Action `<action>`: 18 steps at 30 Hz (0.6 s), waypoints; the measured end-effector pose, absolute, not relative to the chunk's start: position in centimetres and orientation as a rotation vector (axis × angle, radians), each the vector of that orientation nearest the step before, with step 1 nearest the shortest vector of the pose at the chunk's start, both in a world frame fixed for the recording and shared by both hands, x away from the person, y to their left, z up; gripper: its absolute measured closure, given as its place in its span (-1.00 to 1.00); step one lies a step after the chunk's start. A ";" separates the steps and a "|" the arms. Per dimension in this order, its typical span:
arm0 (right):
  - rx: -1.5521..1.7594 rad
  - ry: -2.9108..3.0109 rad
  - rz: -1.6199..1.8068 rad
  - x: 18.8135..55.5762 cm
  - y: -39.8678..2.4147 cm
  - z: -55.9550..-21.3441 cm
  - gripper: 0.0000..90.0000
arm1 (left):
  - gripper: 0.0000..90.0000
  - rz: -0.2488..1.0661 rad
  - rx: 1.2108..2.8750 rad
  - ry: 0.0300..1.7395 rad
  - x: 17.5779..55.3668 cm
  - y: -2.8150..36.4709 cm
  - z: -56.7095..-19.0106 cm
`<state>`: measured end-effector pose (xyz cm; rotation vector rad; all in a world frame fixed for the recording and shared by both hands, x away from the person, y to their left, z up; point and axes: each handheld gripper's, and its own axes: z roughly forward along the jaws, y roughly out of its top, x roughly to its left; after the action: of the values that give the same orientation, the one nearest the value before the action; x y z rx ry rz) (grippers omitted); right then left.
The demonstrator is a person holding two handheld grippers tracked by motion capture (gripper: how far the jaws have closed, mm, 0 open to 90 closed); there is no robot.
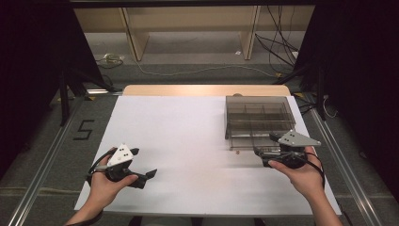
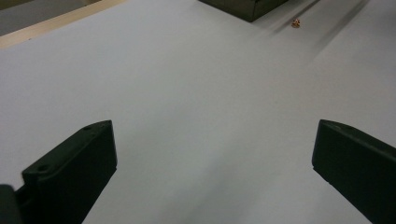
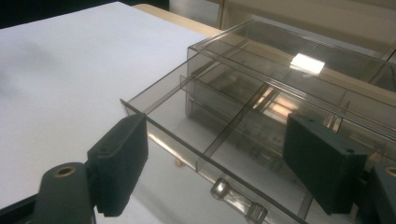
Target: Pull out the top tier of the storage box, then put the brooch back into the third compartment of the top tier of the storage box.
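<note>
A smoked, see-through plastic drawer box (image 1: 259,117) is parked on the far right of the white matte table (image 1: 188,136), thin dividers visible through the hard glossy walls. Its lower drawer (image 3: 205,140) is pulled partway out, with a chunky clear handle (image 3: 236,200) seen on the front edge. A tiny brownish bit (image 2: 295,22) is spotted on the table just in front of the box. The right gripper (image 3: 215,163) is held right at the drawer front, blocky black jaws spread wide, nothing pinched. The left gripper (image 2: 212,158) is kept well apart at the near left, jaws also wide apart over bare tabletop, nothing held.
</note>
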<state>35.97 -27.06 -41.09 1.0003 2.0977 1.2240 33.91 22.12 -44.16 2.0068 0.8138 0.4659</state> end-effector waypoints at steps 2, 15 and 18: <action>0.994 2.103 1.226 35.7 -27.1 -41.1 -0.48 | -1.00 0.467 2.004 0.810 33.9 22.1 -44.1; 0.921 2.177 1.357 33.8 -25.3 -41.7 -0.33 | -1.00 0.468 2.010 0.805 33.9 22.0 -44.1; 0.902 2.220 1.354 33.6 -24.5 -42.2 -0.30 | -1.00 0.474 2.015 0.807 33.9 21.9 -44.0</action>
<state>33.56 -24.46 -42.21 0.9016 2.2197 1.3544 33.90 21.87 -44.04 2.0150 0.8066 0.4737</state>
